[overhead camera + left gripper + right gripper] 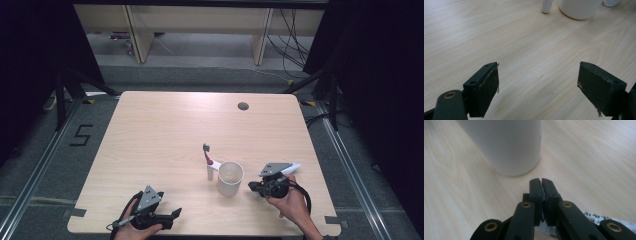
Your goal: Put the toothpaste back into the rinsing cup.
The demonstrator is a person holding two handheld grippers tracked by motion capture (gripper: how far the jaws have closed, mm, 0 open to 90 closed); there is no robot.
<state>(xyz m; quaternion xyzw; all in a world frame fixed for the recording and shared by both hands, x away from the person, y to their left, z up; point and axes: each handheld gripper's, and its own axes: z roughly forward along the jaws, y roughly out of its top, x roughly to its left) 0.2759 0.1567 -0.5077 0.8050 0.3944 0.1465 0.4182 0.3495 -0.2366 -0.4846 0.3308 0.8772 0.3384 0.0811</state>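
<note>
My left gripper (pixel 172 216) rests at the near left edge of the table (pixel 160 130), jaws spread wide with nothing but bare wood between them. My right gripper (pixel 253 186) sits at the near right, jaws pressed together and pinching nothing that I can make out, the tips just beside the base of the white cup (pixel 230 178). Under that gripper lies a white packet (pixel 596 218), flat on the table and partly covered by the jaw links; in the high view its pale end (pixel 294 166) projects past the gripper body. I judge the packet light, thin and soft, likely to buckle or slide under a push, so it is best taken at a free edge with a firm pinch from the side. Dark print runs along its visible strip, too small and blurred to read. The cup stands upright and open, near the table's middle. It looks stiff, smooth and light, apt to tip if struck high, so I would take hold across the rim or wall. No label shows on it. Just beyond the cup, touching or nearly touching its far left side, lies a toothbrush (pixel 208 161) with a red neck, slender, rigid, graspable at mid-handle. Farther off, the floor bears a black "5" (pixel 81 135).
</note>
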